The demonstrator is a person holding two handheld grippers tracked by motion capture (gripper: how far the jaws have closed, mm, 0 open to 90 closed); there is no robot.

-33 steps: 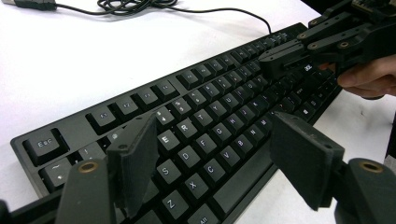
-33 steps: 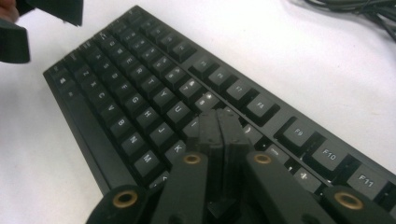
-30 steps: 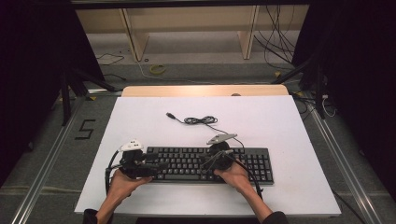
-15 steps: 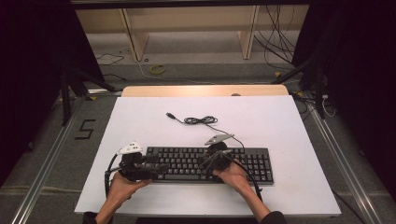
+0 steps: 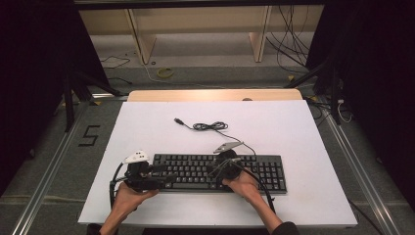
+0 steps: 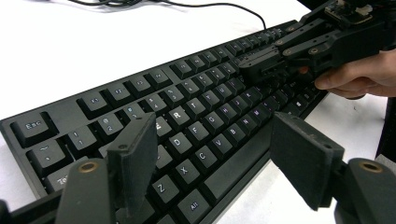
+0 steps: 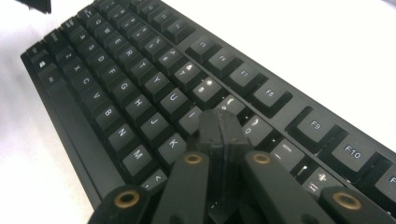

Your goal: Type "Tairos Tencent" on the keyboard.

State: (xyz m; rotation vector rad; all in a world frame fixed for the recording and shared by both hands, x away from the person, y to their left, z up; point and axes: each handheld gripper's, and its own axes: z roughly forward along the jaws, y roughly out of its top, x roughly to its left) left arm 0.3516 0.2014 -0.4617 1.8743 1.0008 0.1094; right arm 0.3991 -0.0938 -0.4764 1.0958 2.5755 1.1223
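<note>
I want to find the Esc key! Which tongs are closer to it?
Left. The left tongs hover open over the keyboard's left end, near the Esc key. The right tongs are shut over the middle keys, farther away.
</note>
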